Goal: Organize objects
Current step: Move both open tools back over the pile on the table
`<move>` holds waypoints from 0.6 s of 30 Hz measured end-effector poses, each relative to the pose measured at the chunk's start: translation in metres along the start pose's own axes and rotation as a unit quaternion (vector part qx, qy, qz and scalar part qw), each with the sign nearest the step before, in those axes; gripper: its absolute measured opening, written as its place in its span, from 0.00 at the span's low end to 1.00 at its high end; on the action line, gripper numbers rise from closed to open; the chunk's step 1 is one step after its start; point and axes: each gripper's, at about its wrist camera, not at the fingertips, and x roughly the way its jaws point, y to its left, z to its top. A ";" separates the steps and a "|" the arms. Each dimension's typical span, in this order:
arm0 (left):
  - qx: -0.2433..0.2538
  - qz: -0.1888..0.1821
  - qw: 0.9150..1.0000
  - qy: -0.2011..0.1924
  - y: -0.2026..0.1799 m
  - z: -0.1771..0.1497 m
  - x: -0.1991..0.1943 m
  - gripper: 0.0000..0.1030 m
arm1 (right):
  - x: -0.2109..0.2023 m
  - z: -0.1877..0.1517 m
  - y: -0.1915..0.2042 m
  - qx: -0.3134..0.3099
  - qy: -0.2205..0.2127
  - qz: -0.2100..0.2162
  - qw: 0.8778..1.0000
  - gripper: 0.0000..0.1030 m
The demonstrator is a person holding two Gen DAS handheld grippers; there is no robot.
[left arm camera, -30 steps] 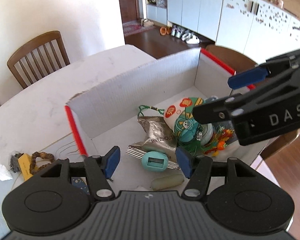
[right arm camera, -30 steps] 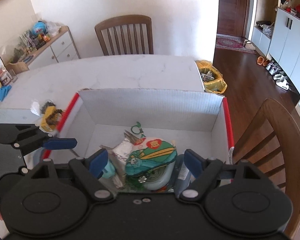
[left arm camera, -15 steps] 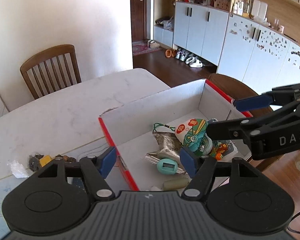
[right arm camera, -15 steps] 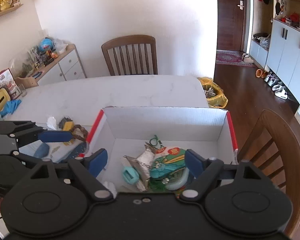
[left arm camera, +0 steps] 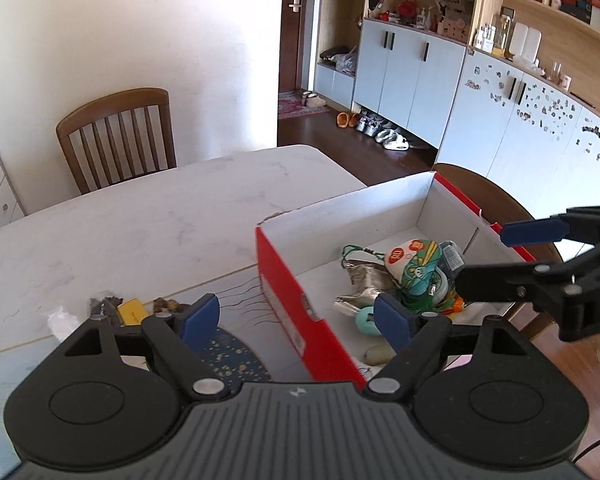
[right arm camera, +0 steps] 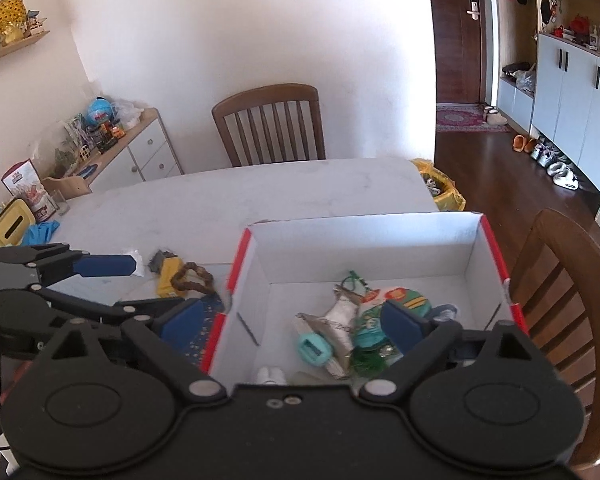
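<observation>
Tools [left arm camera: 296, 320] [right arm camera: 294, 320] tilt down over box [right arm camera: 364, 236] — jaws wide, nothing gripped

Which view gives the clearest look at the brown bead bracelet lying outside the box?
The right wrist view: the bracelet lies unobstructed on the yellow packet, left of the box. In the left wrist view only its edge shows; the left claw hides the rest.
</observation>
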 end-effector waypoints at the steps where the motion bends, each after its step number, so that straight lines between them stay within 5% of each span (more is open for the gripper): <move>1: -0.002 -0.002 1.000 -0.002 0.004 -0.001 -0.002 0.82 | 0.000 -0.001 0.004 0.000 -0.002 0.001 1.000 0.94; 9: -0.022 -0.004 1.000 -0.014 0.040 -0.008 -0.013 0.96 | 0.004 -0.001 0.039 0.004 -0.010 0.009 1.000 0.97; 18: -0.014 0.024 0.999 -0.036 0.081 -0.018 -0.023 1.00 | 0.021 -0.002 0.080 -0.005 -0.001 0.016 1.000 0.97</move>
